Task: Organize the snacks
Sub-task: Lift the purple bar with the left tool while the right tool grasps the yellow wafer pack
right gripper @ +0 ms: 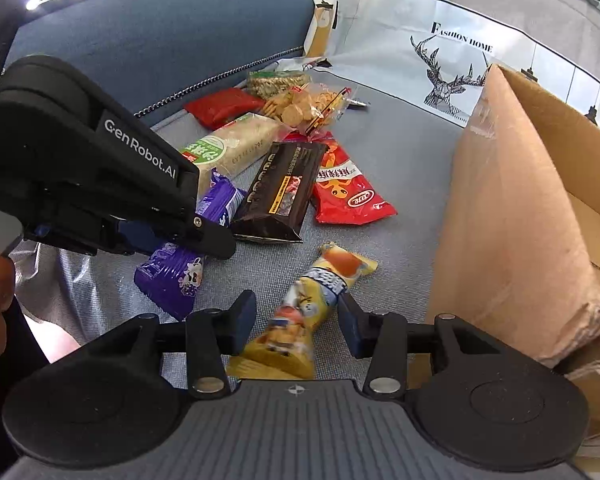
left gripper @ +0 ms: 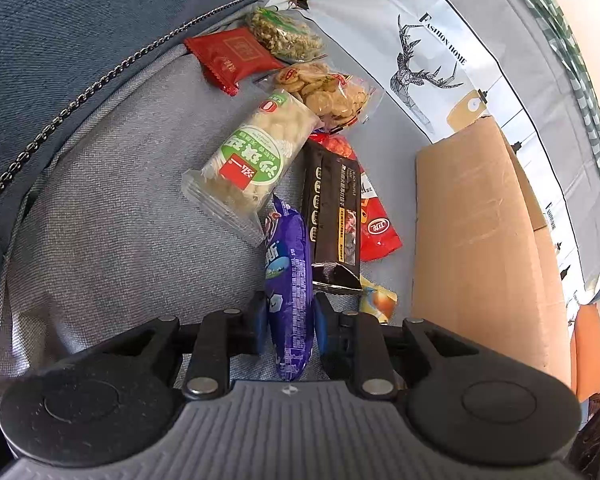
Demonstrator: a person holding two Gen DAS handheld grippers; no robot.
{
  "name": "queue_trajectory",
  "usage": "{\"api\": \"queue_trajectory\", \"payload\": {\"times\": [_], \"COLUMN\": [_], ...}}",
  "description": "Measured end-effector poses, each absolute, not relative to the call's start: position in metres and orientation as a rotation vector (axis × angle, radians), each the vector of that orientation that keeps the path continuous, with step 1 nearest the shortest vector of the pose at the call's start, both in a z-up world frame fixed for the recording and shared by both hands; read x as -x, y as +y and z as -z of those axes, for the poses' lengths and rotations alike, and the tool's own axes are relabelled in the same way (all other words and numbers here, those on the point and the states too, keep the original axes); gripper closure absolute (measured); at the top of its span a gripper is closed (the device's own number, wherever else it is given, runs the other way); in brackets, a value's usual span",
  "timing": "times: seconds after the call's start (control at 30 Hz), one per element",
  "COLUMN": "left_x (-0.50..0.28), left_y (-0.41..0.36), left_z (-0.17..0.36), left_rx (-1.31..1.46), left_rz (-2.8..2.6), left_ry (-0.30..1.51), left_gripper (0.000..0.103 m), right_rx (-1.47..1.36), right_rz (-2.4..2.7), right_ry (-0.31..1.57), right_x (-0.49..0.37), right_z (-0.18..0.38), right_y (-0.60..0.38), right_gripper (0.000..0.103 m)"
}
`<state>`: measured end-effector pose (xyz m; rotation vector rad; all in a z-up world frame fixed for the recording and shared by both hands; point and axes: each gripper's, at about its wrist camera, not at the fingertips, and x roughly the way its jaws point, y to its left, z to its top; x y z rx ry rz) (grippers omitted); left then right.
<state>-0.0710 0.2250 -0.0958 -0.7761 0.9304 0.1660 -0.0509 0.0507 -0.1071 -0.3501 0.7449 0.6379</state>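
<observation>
Trouble on my left side first: my left tongs [left gripper: 290, 312] straddle the purple packet [left gripper: 290, 280], pads close against its flanks but, as far as I can tell, not clamped, so a lift now could let the slick wrapper slide out. Its far end lies just beside the black bar [left gripper: 334, 216] and the green-labelled rice cracker pack [left gripper: 246, 160], which I might drag along. From this view I count eight snacks on the grey sofa cushion [left gripper: 112, 240]: purple, black, green-labelled, one long red pouch [left gripper: 376, 216], one red square packet [left gripper: 230, 56], one clear bag of round biscuits [left gripper: 326, 92], one seeded bar [left gripper: 284, 32], one yellow packet peeking out. One cardboard box [left gripper: 472, 240] stands to the right.

Through my right camera, my right tongs [right gripper: 296, 320] stand released around the yellow packet [right gripper: 304, 312], neither pad touching. Closing off-centre could spin it, and the box [right gripper: 512, 220] wall is near enough to catch my outer finger. My left tongs [right gripper: 204, 232] show over the purple packet [right gripper: 176, 276]. Same tally: eight snacks, one box.
</observation>
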Motion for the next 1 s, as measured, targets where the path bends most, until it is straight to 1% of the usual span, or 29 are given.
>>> {"api": "queue_trajectory", "payload": {"times": [0.17,0.23,0.27,0.3,0.4,0.63,0.73,0.87,0.93,0.97,1.0], "left_x": [0.071,0.071,0.071,0.071,0.071,0.070,0.070,0.072,0.074,0.075,0.075], "left_y": [0.224,0.224,0.224,0.224,0.224,0.223,0.223,0.223,0.223,0.223,0.224], "left_z": [0.096,0.096,0.096,0.096,0.095,0.095,0.095,0.094,0.092,0.091,0.090], "left_rx": [0.775,0.774,0.774,0.773,0.771,0.769,0.761,0.760,0.756,0.756,0.759], "left_rz": [-0.164,-0.163,-0.163,-0.163,-0.162,-0.159,-0.156,-0.138,-0.127,-0.123,-0.117], "left_ry": [0.931,0.931,0.931,0.931,0.932,0.933,0.933,0.927,0.918,0.913,0.907], "left_gripper": [0.077,0.077,0.077,0.077,0.077,0.078,0.081,0.083,0.084,0.084,0.084], "right_rx": [0.345,0.339,0.339,0.343,0.352,0.368,0.372,0.367,0.363,0.361,0.360], "right_rz": [-0.639,-0.644,-0.648,-0.647,-0.647,-0.660,-0.651,-0.639,-0.637,-0.636,-0.635], "right_ry": [0.755,0.757,0.757,0.755,0.746,0.704,0.680,0.639,0.618,0.611,0.605], "right_x": [0.049,0.049,0.049,0.050,0.053,0.064,0.071,0.081,0.087,0.090,0.092], "right_z": [0.111,0.111,0.110,0.110,0.109,0.099,0.094,0.083,0.078,0.075,0.073], "right_y": [0.052,0.051,0.050,0.050,0.050,0.046,0.043,0.037,0.032,0.031,0.029], "right_gripper": [0.058,0.067,0.077,0.080,0.085,0.087,0.088,0.091,0.097,0.102,0.102]}}
